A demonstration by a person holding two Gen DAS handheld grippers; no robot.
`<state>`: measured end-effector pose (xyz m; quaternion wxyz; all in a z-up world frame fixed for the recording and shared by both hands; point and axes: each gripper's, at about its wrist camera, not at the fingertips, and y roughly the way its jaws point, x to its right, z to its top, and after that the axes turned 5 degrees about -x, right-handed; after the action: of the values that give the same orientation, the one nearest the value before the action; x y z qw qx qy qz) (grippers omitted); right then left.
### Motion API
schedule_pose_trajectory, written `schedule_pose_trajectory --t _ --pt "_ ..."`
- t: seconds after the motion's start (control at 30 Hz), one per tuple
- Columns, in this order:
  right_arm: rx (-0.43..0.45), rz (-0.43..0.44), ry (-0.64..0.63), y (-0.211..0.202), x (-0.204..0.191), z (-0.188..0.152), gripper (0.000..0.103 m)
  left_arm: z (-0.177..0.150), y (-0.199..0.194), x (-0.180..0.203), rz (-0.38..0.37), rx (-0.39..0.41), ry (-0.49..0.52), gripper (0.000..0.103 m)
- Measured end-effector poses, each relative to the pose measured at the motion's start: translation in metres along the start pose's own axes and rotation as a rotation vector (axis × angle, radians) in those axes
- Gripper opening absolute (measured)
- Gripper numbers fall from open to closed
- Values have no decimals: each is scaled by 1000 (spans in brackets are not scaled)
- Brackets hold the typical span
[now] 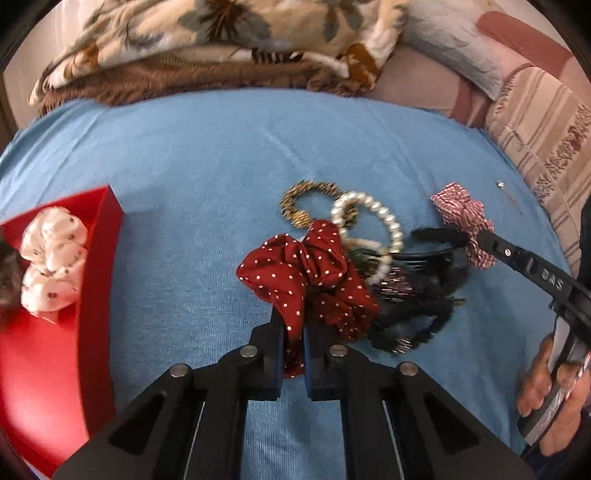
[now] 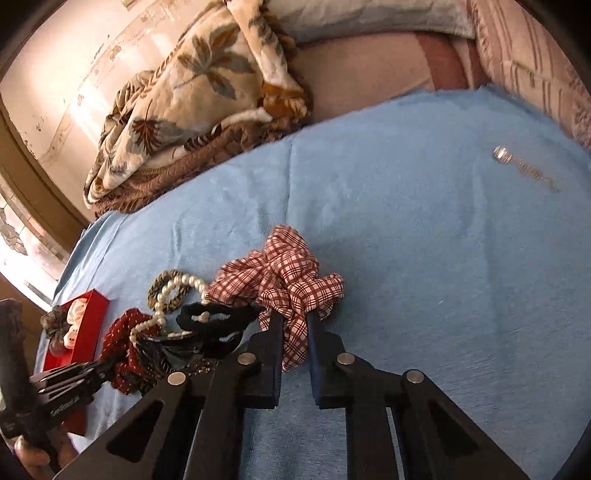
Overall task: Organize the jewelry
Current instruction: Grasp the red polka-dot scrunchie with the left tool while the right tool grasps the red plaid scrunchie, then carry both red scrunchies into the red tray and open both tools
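A blue cloth covers the bed, with a folded leaf-print blanket at its far edge. The red box at the left is cut off by the frame, a white scrunchie inside. The left gripper pinches the red dotted scrunchie near the middle. The right gripper, reaching from the right, clamps the checked scrunchie. Dark pieces in the pile between them are hard to tell apart.

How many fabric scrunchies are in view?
3 clearly: a red polka-dot scrunchie in the left hand-held gripper, a plaid scrunchie in the right hand-held gripper, and a white scrunchie in the red box. The dark pile may hide more.
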<state>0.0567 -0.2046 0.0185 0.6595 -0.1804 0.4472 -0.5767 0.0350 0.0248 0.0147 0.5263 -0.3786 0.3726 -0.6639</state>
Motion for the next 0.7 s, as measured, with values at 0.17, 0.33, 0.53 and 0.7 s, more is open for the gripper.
schedule_pose_trajectory --t 0.17,0.33,0.53,0.7 --pt "68 -47 25 -22 6 1 12 -12 -39 7 -27 58 21 8" --pt "93 -68 63 -38 12 -8 12 -36 -87 2 -66 120 23 8" --pt "111 -108 76 -55 2 -26 12 -63 -129 -19 -61 174 -7 8" --pt "152 -143 1 -84 -30 -55 12 -86 -158 -57 -20 215 -44 8"
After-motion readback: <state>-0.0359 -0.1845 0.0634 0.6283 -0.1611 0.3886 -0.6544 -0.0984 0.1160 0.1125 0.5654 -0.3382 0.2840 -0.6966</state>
